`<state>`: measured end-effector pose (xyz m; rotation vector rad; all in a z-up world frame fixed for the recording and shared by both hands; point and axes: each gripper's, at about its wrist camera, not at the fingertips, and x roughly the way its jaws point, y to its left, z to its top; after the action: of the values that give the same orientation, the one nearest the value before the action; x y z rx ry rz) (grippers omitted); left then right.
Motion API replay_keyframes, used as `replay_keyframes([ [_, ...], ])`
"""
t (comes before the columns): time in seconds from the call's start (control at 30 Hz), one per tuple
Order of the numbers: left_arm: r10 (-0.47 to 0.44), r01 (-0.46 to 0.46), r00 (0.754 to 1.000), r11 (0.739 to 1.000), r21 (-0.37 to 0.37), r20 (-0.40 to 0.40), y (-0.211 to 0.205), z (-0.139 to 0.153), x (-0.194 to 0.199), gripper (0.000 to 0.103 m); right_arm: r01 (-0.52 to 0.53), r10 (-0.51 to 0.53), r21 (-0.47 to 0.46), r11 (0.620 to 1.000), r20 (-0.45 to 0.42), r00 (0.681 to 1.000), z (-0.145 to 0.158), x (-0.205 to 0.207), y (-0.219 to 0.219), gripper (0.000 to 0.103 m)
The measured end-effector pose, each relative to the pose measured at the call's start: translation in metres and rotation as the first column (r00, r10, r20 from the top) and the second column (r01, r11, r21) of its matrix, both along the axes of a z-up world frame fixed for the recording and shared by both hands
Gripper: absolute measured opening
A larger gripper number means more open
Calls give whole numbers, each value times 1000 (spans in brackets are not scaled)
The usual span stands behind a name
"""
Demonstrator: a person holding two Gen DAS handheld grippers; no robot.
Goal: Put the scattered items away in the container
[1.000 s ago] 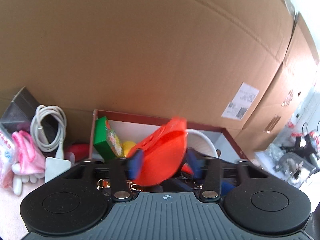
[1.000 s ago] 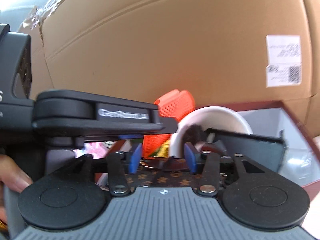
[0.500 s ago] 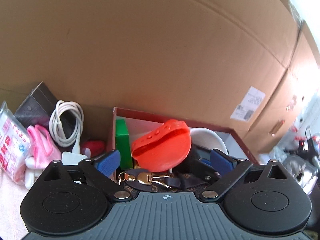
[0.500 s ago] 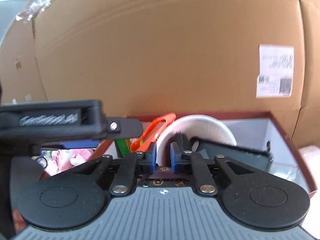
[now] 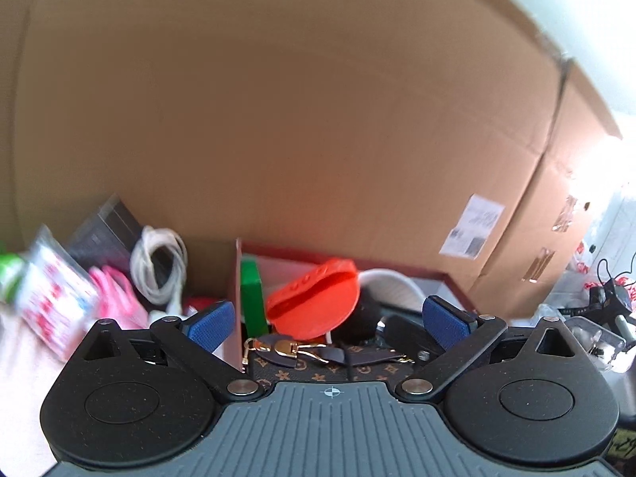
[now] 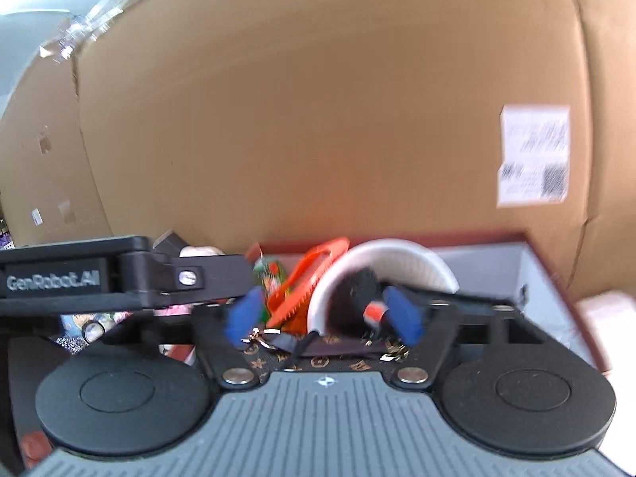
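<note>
The dark red box [image 5: 453, 278] holds an orange silicone mitt [image 5: 314, 306], a green carton [image 5: 252, 298], a white bowl [image 5: 391, 284] and a brown monogram pouch [image 5: 330, 369]. My left gripper [image 5: 326, 320] is open and empty, just in front of the box. My right gripper [image 6: 324, 318] is open and empty over the pouch [image 6: 330, 359], near the bowl [image 6: 397, 262] and the mitt [image 6: 306, 290]. The box also shows in the right wrist view [image 6: 556, 278]. The left gripper's body [image 6: 99, 278] crosses the right wrist view on the left.
Left of the box lie a coiled white cable [image 5: 159, 270], a pink item [image 5: 115, 294], a red-and-white packet [image 5: 51, 298] and a dark box [image 5: 103, 226]. Large cardboard boxes [image 5: 318, 119] stand close behind. Clutter [image 5: 596, 318] sits at the right.
My left gripper let go of the orange mitt, which now lies in the box, and drew back. My right gripper closed half a second ago and has opened again.
</note>
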<state>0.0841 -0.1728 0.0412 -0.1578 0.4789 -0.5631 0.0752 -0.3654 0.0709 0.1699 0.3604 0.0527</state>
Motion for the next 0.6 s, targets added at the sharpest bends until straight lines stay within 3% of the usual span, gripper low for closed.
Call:
replay_keyframes([
  [0.13,79,-81,996,994,69,39,-1,8,-33,103,42,-40,-64,997,33,999,18,-36,3,103],
  [0.27,136,-140,989,985,103,50,1,3,-62,103,82,-79,-118,990,29,996,33,-64,5,103],
  [0.6,218,-217,976,950,225,20,-9,-23,-108,103,149,-170,-181,972,-108,980,17,-107,-7,103],
])
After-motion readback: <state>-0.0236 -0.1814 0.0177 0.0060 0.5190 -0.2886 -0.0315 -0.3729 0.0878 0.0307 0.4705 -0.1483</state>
